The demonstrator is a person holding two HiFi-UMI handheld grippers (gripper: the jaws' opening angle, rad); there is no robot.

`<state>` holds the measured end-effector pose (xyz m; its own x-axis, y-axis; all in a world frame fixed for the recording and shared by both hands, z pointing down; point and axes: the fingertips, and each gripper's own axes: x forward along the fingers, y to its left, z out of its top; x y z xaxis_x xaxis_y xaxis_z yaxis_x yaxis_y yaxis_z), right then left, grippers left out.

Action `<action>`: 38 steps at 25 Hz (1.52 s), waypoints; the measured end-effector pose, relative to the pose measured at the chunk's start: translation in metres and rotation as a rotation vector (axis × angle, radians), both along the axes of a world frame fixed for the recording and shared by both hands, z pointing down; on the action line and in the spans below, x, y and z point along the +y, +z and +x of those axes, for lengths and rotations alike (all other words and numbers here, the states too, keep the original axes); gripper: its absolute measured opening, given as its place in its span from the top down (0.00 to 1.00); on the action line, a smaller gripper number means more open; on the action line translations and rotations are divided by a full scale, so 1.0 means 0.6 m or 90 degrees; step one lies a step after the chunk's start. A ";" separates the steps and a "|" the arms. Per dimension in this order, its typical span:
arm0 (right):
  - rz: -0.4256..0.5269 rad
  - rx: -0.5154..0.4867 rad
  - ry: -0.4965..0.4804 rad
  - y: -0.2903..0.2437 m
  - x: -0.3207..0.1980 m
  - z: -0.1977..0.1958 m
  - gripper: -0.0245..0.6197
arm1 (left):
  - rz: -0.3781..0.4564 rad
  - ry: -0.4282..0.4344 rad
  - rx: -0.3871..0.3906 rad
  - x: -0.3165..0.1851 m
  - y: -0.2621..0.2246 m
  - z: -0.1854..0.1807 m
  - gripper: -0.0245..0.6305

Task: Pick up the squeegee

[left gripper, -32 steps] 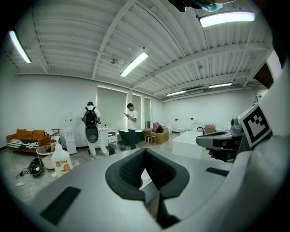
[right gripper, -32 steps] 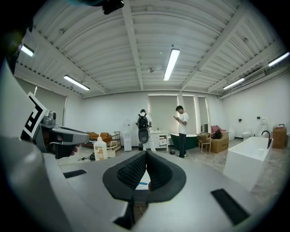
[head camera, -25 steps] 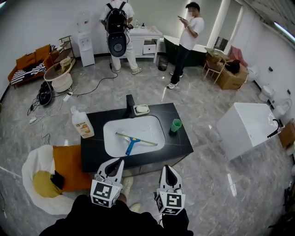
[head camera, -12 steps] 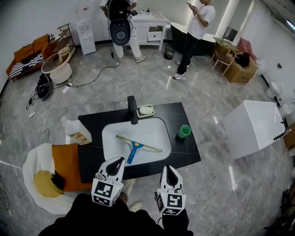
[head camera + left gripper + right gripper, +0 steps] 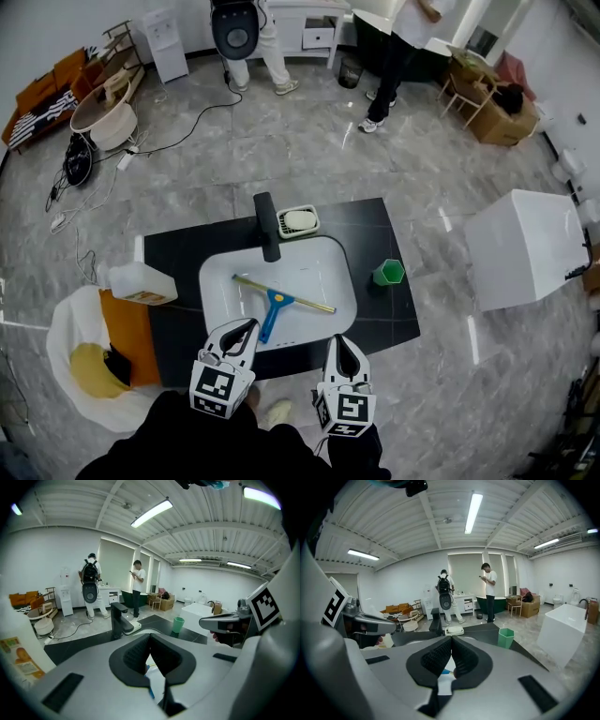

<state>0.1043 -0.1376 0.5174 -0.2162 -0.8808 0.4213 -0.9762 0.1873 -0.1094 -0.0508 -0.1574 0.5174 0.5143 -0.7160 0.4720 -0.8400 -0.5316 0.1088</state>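
The squeegee, with a blue handle and a long pale blade, lies flat in the white sink basin set in a black counter. My left gripper hangs over the counter's near edge, just short of the handle's end, with its jaws shut and empty. My right gripper is beside it, near the basin's right front corner, also shut and empty. In the left gripper view the left gripper has its pads touching, with a sliver of blue handle below them. The right gripper looks the same in its own view.
A black faucet and a soap dish stand behind the basin. A green cup is on the counter's right, a soap bottle at its left edge. An orange and white seat lies left. Two people stand far back.
Both grippers have moved forward and down towards the sink, still shut. The counter and squeegee now sit closer and lower in the head view.
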 end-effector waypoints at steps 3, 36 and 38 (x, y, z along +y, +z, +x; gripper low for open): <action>-0.020 0.001 0.002 0.030 -0.022 0.000 0.94 | -0.025 0.000 -0.001 -0.024 0.028 -0.001 0.93; -0.134 -0.019 0.037 0.186 -0.124 0.012 0.94 | -0.290 0.013 -0.026 -0.118 0.315 0.027 0.75; -0.136 -0.019 0.039 0.186 -0.125 0.013 0.94 | -0.315 0.014 -0.026 -0.115 0.332 0.032 0.72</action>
<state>0.1124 -0.2126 0.6292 -0.1798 -0.7837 0.5945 -0.9809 0.0970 -0.1689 -0.0317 -0.2266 0.7169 0.5009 -0.3907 0.7723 -0.8381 -0.4419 0.3199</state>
